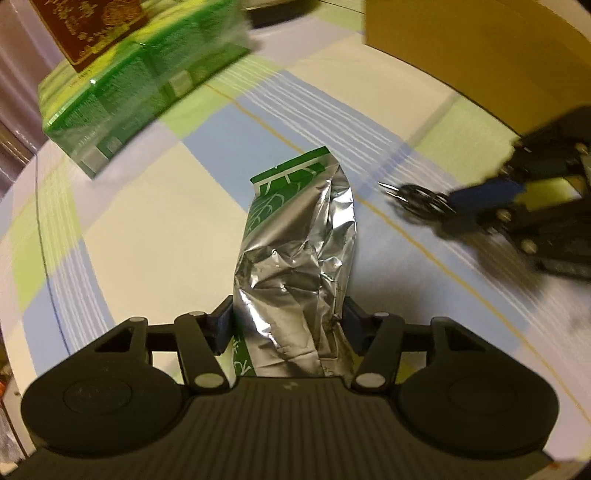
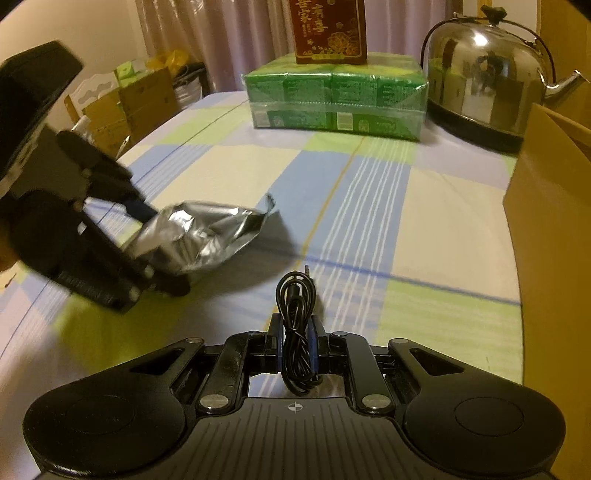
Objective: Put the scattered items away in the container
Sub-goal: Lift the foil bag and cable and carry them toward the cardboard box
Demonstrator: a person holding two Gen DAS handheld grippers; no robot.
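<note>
My left gripper (image 1: 286, 325) is shut on a crumpled silver and green foil packet (image 1: 299, 254) and holds it above the checked tablecloth. The packet also shows in the right wrist view (image 2: 207, 232), with the left gripper (image 2: 147, 236) at the left. My right gripper (image 2: 297, 343) is shut on a coiled black cable (image 2: 295, 325) with a jack plug at its tip. In the left wrist view the right gripper (image 1: 476, 195) comes in from the right with the cable (image 1: 417, 197). A brown cardboard container (image 2: 554, 258) stands at the right; it also shows in the left wrist view (image 1: 480, 48).
A green shrink-wrapped pack of cartons (image 2: 336, 99) lies at the far side with a red box (image 2: 328, 29) on top. A steel kettle (image 2: 484, 77) stands right of it. Cardboard boxes (image 2: 125, 99) sit beyond the table's left edge. The tablecloth (image 2: 369, 206) covers the table.
</note>
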